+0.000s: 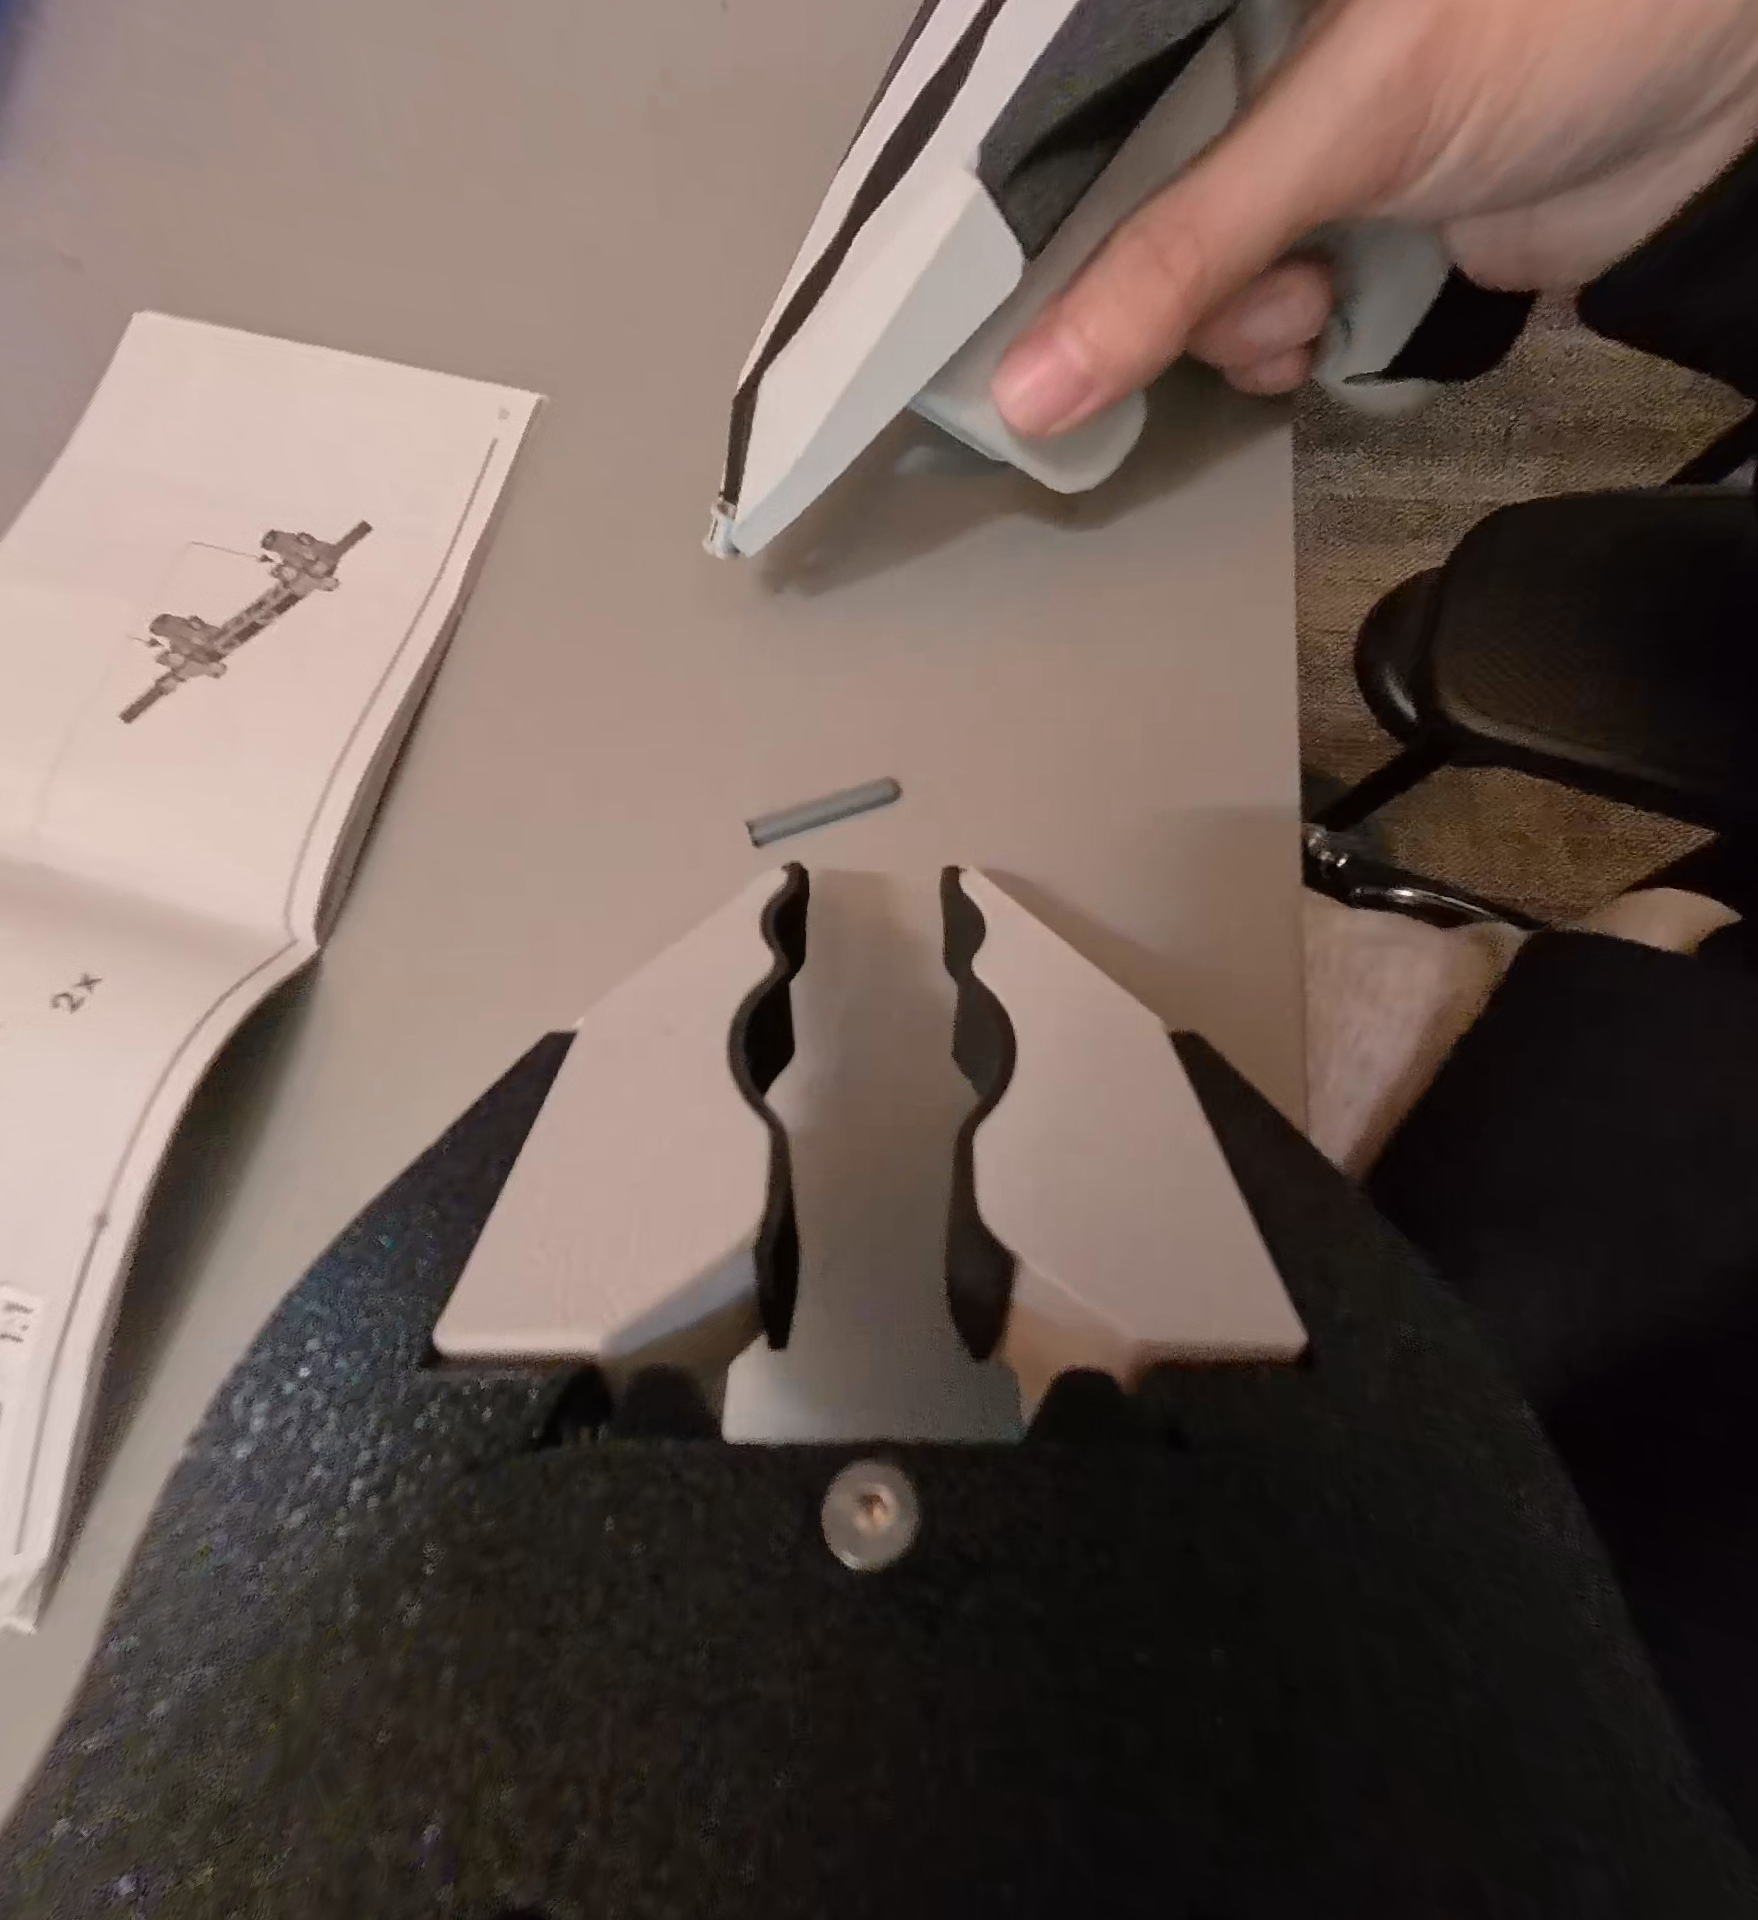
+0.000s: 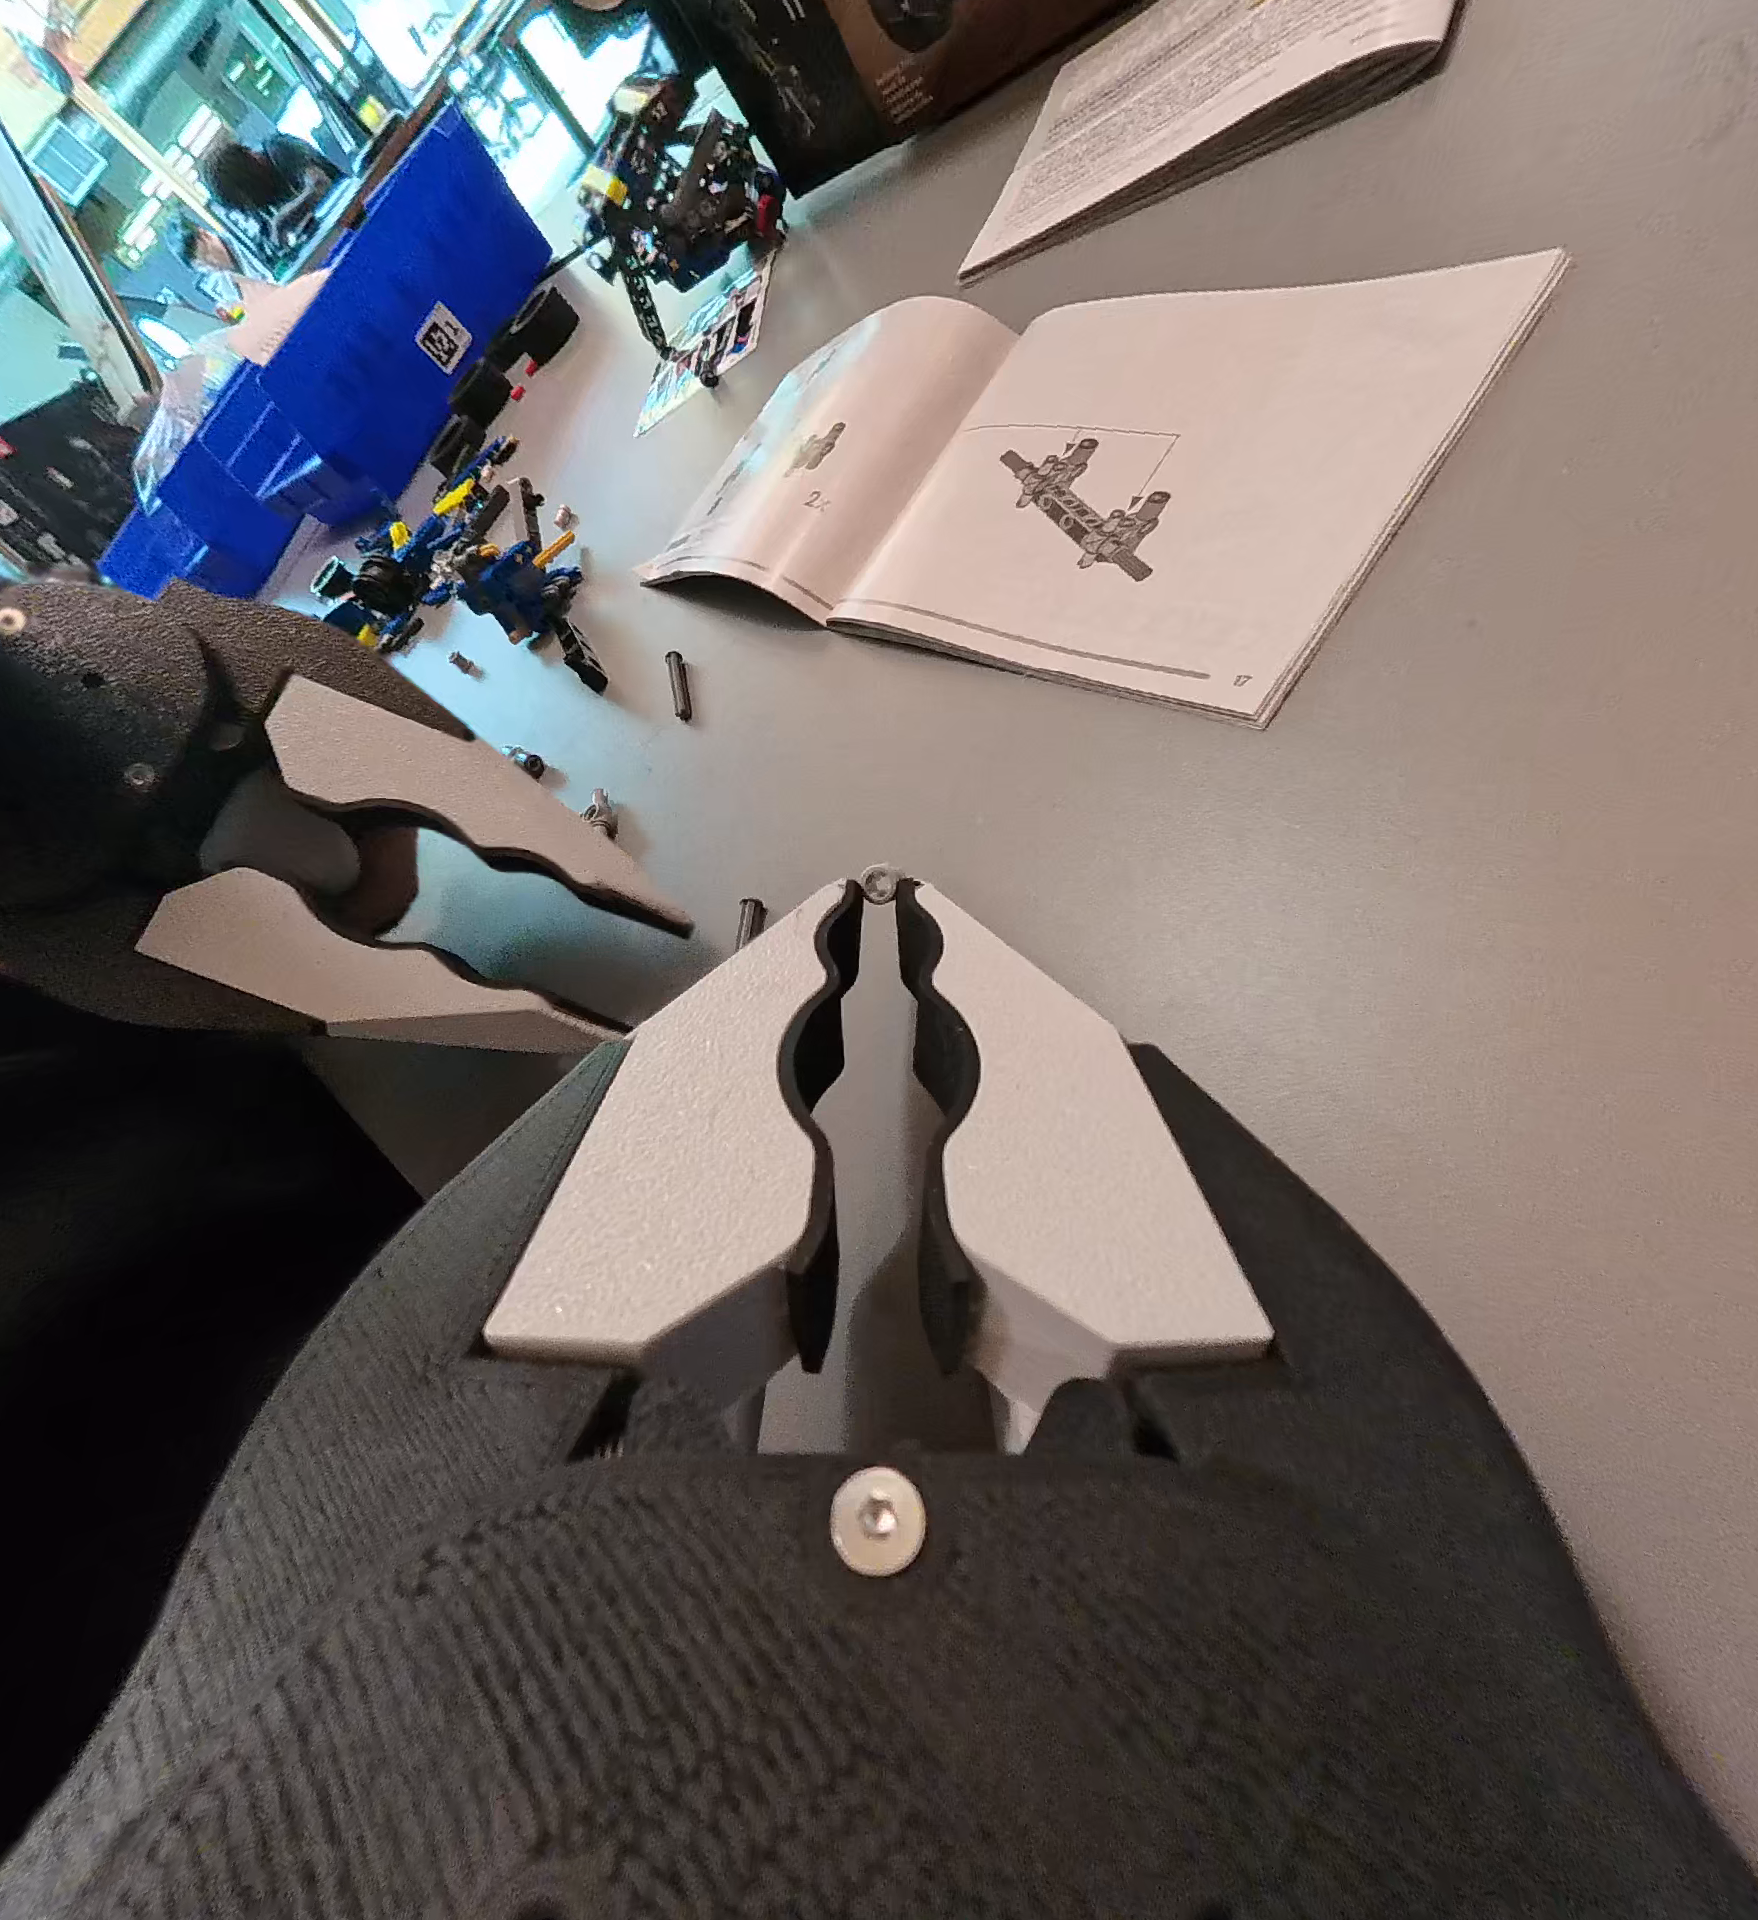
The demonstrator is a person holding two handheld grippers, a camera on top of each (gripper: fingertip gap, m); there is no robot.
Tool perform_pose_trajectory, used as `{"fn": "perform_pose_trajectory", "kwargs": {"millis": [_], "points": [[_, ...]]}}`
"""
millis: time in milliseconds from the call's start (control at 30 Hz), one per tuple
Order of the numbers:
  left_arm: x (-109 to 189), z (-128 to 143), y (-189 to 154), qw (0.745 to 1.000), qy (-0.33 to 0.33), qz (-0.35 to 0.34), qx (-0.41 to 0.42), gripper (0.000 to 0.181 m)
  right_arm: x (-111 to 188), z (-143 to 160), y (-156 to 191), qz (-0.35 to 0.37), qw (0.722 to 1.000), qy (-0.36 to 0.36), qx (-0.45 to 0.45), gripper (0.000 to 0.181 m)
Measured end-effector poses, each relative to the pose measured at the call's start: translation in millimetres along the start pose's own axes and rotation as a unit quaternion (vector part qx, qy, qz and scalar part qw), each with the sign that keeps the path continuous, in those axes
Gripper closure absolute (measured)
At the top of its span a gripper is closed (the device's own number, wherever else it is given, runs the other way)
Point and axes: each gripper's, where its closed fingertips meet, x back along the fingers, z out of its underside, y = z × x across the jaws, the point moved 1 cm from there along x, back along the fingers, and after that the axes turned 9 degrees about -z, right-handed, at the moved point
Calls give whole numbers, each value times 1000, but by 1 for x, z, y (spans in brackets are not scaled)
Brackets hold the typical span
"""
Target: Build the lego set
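My left gripper (image 1: 875,875) is open and empty, low over the grey table (image 1: 1062,675). A short grey axle (image 1: 823,812) lies on the table just ahead of its fingertips. My right gripper (image 2: 880,896) is shut on a small light-grey Lego piece (image 2: 880,883) pinched at its tips. In the left wrist view the right gripper (image 1: 727,535) hangs above the table beyond the axle, held by a hand (image 1: 1322,208). In the right wrist view the open left gripper (image 2: 651,977) is at the left, and the axle (image 2: 750,920) peeks out beside my right finger.
An open instruction booklet (image 2: 1114,499) lies ahead; it also shows in the left wrist view (image 1: 179,727). Loose blue, yellow and black pieces (image 2: 480,571), a black pin (image 2: 683,684), wheels (image 2: 532,332), a partly built model (image 2: 688,197), blue bins (image 2: 335,364). Table edge and chair (image 1: 1581,675) at right. My right fingertips sit around 7 cm from my left ones. My left gripper's tips are some 11 cm from the black pin (image 2: 683,684).
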Motion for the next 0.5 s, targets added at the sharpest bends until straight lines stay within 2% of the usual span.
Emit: {"fn": "perform_pose_trajectory", "kwargs": {"millis": [233,500], "points": [[-15,-3,8,999,15,6,27,159,-2,5,8,-11,999,20,34,176],[-23,-10,18,1000,5,5,26,151,-3,6,10,-22,999,26,37,176]]}}
